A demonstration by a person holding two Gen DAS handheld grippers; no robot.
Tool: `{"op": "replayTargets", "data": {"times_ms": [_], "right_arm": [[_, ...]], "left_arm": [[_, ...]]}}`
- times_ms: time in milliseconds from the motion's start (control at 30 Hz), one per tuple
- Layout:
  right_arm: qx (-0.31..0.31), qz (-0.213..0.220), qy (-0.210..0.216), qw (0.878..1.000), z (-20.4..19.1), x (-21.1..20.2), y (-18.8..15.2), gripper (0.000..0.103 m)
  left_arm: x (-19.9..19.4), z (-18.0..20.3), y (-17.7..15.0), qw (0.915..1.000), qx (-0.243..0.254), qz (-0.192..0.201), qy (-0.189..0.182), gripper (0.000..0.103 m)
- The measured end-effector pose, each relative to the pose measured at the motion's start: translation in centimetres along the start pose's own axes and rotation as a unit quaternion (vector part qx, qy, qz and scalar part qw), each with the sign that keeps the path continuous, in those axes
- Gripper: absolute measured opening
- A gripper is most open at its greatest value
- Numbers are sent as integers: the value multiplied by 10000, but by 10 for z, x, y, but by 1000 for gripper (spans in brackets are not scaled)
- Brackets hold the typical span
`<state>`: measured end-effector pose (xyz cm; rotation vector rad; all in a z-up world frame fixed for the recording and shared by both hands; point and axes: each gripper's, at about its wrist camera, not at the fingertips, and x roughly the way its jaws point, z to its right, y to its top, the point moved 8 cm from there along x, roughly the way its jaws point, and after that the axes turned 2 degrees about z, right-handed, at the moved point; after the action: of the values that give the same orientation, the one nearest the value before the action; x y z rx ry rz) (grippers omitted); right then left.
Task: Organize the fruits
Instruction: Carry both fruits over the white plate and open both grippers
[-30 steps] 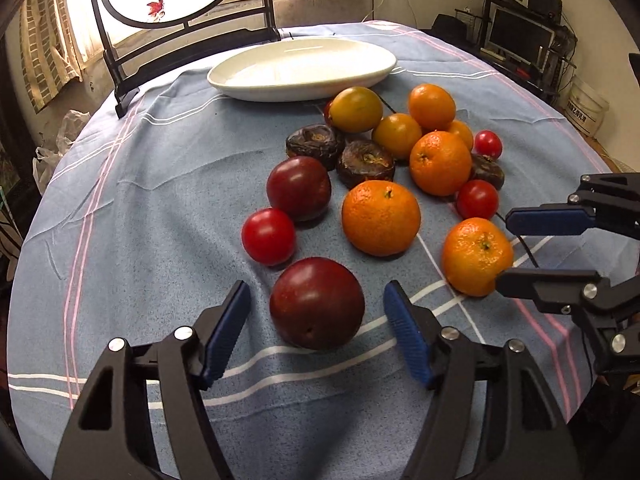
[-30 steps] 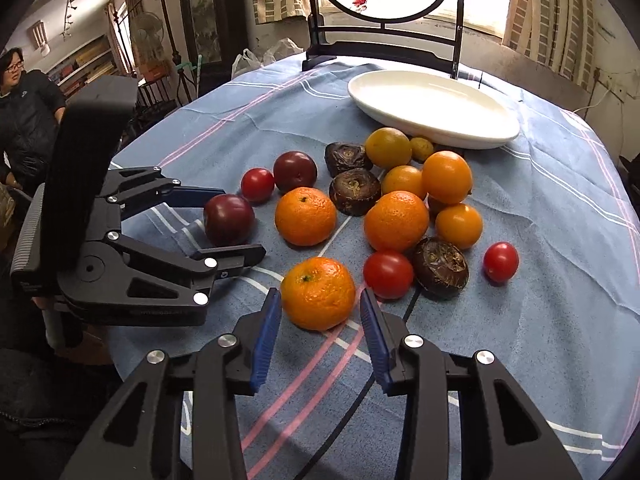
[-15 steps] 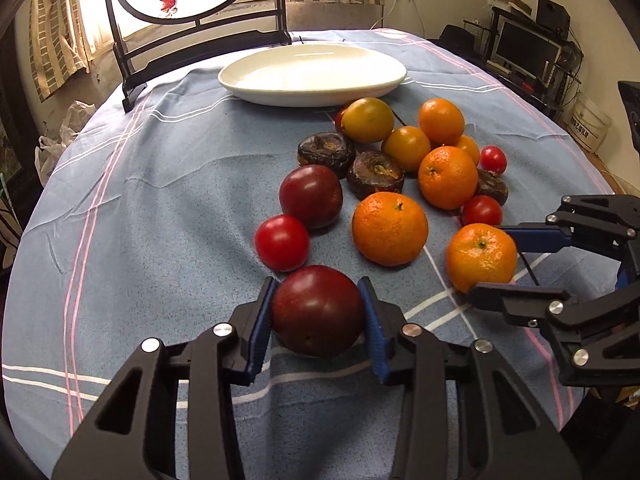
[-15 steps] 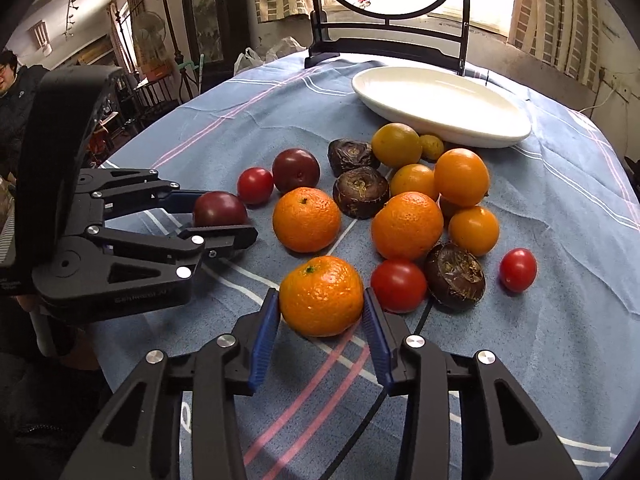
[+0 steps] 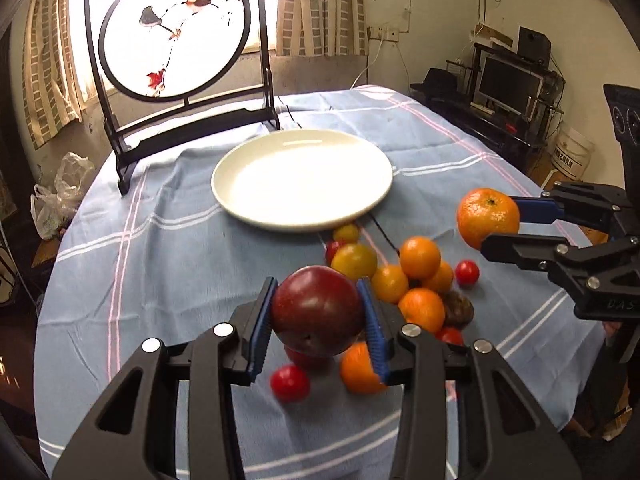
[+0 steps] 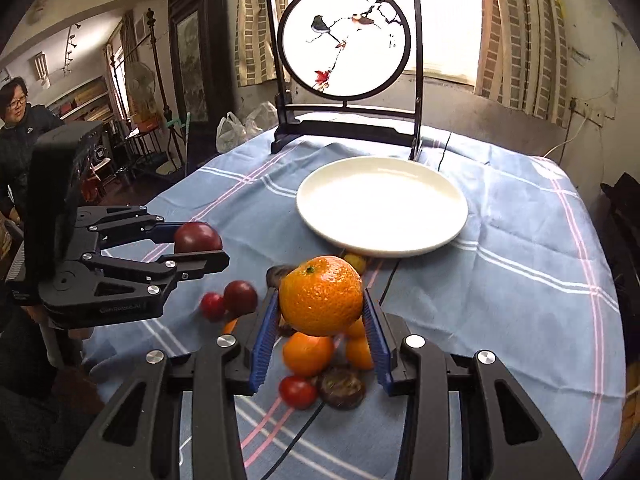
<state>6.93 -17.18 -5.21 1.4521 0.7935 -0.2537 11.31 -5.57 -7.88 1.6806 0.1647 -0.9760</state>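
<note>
1. Looking along your left gripper [image 5: 318, 312], you have its blue pads clamped on both sides of a dark red plum [image 5: 317, 310], which hangs clear above the blue checked tablecloth [image 5: 160, 280]. The white plate [image 5: 302, 178] sits empty farther off, in front of a round painted screen [image 5: 174, 36]. The remaining fruit pile [image 5: 404, 280] lies below and right of the plum, near the plate's near rim. At the right edge, your right gripper [image 5: 500, 226] pinches an orange [image 5: 488, 218].

2. Looking along your right gripper [image 6: 322, 300], its pads squeeze the orange [image 6: 321, 295], lifted over the fruit pile [image 6: 320, 368]. The plate [image 6: 382, 206] lies beyond it. At the left, your left gripper [image 6: 196, 246] grips the plum [image 6: 197, 237]. A person [image 6: 18, 128] stands far left.
</note>
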Motion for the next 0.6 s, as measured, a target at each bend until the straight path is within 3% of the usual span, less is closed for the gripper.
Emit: {"op": "replayTargets", "data": {"times_ms": [167, 300, 467, 600], "right_arm": [[39, 71, -220, 9997, 38, 34, 49, 42], [292, -167, -330, 9989, 68, 82, 74, 42], [557, -711, -404, 9951, 92, 147, 73, 42], [543, -953, -470, 9929, 99, 176, 69, 42]], "left_arm": [[34, -15, 64, 9994, -131, 132, 291, 40], [81, -37, 92, 9977, -371, -72, 571, 40], [138, -52, 85, 9937, -390, -647, 830, 40], [160, -59, 75, 9918, -462, -838, 843, 40]]}}
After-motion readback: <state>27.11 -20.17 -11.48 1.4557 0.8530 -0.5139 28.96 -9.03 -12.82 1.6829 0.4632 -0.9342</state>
